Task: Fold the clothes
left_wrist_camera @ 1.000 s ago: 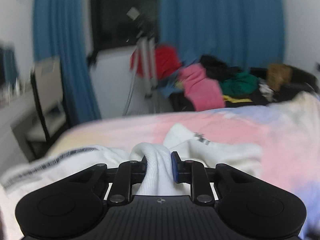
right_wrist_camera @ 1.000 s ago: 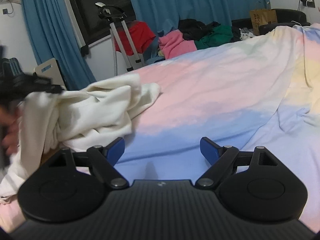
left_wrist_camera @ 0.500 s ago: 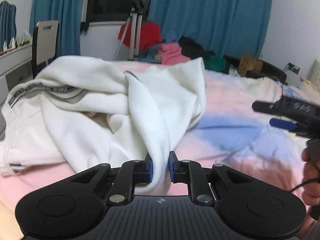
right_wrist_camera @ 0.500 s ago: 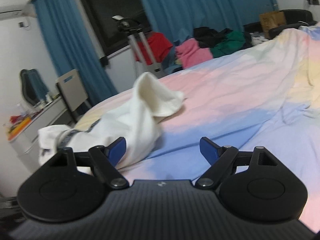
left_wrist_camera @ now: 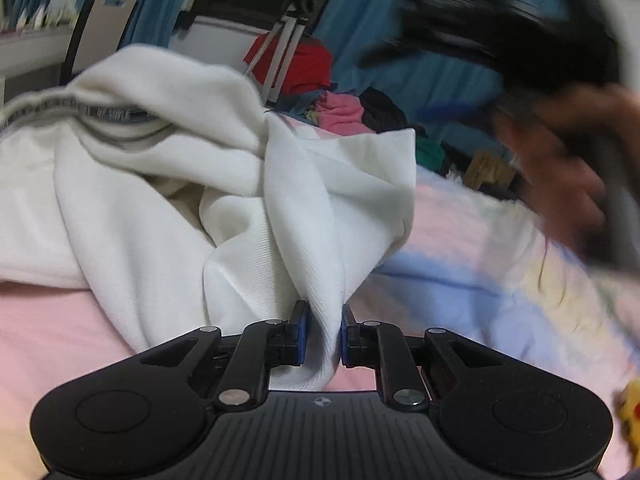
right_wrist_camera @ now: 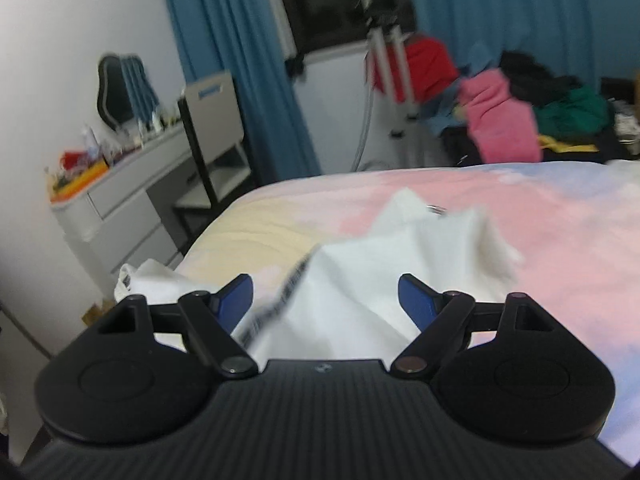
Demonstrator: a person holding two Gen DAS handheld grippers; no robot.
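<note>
A white garment [left_wrist_camera: 168,200] with a dark lettered band lies bunched on the pastel bedsheet [left_wrist_camera: 460,300]. My left gripper [left_wrist_camera: 323,330] is shut on a fold of the white garment. My right gripper [right_wrist_camera: 326,300] is open and hovers over the same white garment [right_wrist_camera: 360,280], with cloth lying between its spread fingers but not pinched. In the left wrist view the right gripper [left_wrist_camera: 500,32] and the hand holding it appear blurred at the upper right.
A pile of red, pink, green and black clothes [right_wrist_camera: 520,116] sits beyond the bed's far end, beside a white tripod [right_wrist_camera: 384,80]. A grey dresser [right_wrist_camera: 120,200] and a chair [right_wrist_camera: 216,136] stand left of the bed. Blue curtains hang behind.
My right gripper has swung left and come over the white garment. In the left wrist view it moved from the right edge to the upper right. My left gripper keeps its hold.
</note>
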